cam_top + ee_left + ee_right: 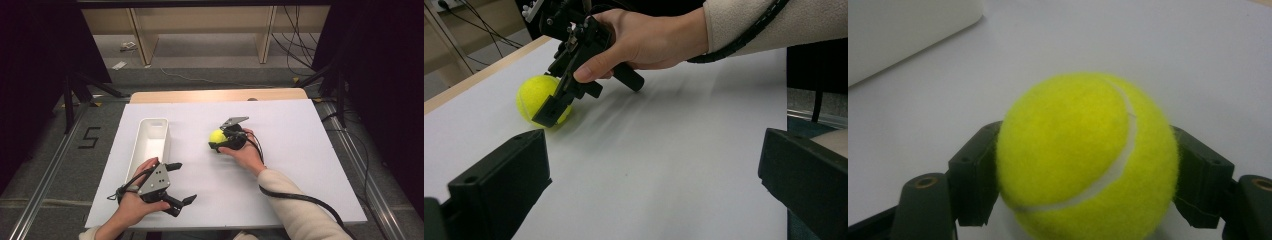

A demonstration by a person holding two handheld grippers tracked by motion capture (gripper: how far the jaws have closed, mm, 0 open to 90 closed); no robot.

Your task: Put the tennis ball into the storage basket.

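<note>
A yellow tennis ball rests on the white tabletop near its middle. My right gripper is shut on it, one black jaw pressed against each side of the ball. The left gripper view shows the same ball down on the surface, with the right gripper and the hand holding it. My left gripper hovers at the near left of the table. It is open, its jaws spread wide with nothing between them.
A long white bin lies left of the ball, its inside bare; its corner appears in the right gripper view. A black cable trails from the right gripper along the sleeve. Wooden shelving stands beyond the table.
</note>
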